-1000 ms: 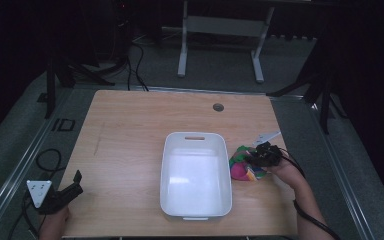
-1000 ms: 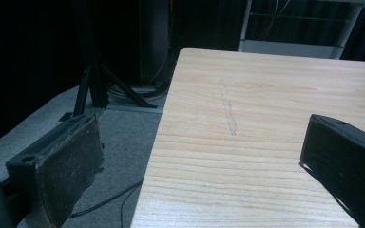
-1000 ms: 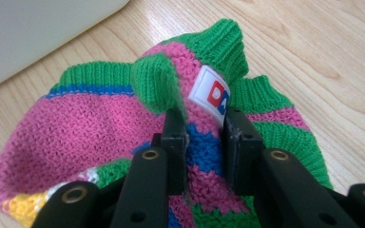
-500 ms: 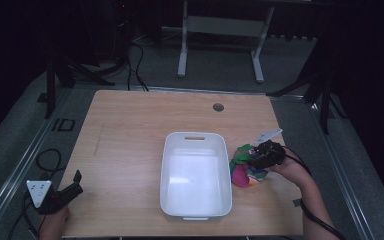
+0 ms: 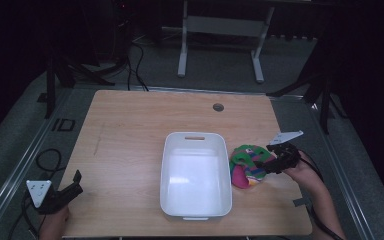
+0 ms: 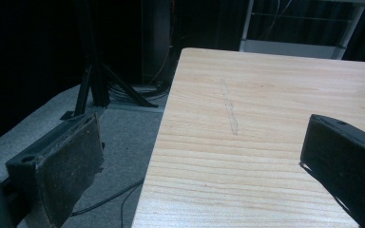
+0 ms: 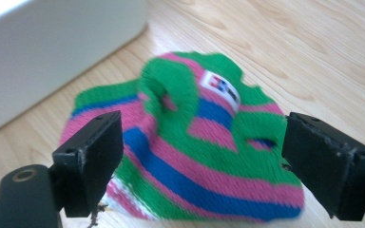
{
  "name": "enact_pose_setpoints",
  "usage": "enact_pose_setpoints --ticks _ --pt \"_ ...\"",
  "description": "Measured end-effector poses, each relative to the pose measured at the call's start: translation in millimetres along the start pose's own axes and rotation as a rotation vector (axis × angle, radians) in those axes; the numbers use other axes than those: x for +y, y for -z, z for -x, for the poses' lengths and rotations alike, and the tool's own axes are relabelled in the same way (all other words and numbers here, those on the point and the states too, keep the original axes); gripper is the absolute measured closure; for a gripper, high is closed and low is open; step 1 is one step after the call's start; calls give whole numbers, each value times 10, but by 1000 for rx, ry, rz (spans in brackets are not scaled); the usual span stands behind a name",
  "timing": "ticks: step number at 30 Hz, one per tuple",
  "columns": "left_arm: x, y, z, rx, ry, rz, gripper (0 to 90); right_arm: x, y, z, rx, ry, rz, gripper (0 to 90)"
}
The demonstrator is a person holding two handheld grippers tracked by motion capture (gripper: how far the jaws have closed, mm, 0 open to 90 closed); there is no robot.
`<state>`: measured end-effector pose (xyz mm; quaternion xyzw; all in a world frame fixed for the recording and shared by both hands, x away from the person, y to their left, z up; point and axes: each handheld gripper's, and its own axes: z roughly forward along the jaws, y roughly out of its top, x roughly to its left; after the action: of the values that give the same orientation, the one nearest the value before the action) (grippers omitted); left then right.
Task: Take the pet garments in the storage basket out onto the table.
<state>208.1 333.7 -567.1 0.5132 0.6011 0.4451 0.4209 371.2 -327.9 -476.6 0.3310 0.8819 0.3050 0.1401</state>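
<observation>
Hovering over a striped knit garment, the right gripper has just been opening its jaws, nothing clamped between them.

Green, pink and blue, it lies crumpled on the wooden table just right of the white bin; the left gripper rests wide at the near-left corner.

A wooden table bears a white tub and seemingly knitted striped cloth.

room: dark, walls unlit | floor: grey carpet (cables trailing) | furniture: light wooden table — metal stand behind it | black tripods flanking
</observation>
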Motion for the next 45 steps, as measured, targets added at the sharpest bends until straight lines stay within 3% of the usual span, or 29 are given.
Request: enact_pose_setpoints --ticks 3,8,11,14,19,21,32,38,41,44,45 --pt "0 0 -1 0 0 0 9 -138 37 27 -33 -42 36 135" --pt "0 1 2 2 0 0 9 -383 109 47 -97 -140 148 134" --pt "0 1 2 2 0 1 9 -512 124 44 -151 -206 158 134" --pt "-1 3 1 2 0 1 9 -598 126 36 -166 -242 170 133" --pt "-1 3 -1 0 1 1 9 -842 126 -16 -253 -312 257 132" --pt "-1 4 -1 -1 0 1 9 -917 141 -27 -255 -342 290 132" --pt "-2 7 1 1 -1 4 9 -1217 167 -141 -351 -394 360 132" --pt "-3 7 2 0 -1 4 9 -1361 214 -196 -430 -463 431 132" --pt "-2 6 2 0 -2 2 9 -1431 209 -202 -444 -499 454 132" --pt "-1 5 2 -1 -2 2 9 -1446 206 -202 -447 -504 454 132" --pt "-1 5 0 -2 -1 1 9 -1460 218 -210 -469 -512 471 133"
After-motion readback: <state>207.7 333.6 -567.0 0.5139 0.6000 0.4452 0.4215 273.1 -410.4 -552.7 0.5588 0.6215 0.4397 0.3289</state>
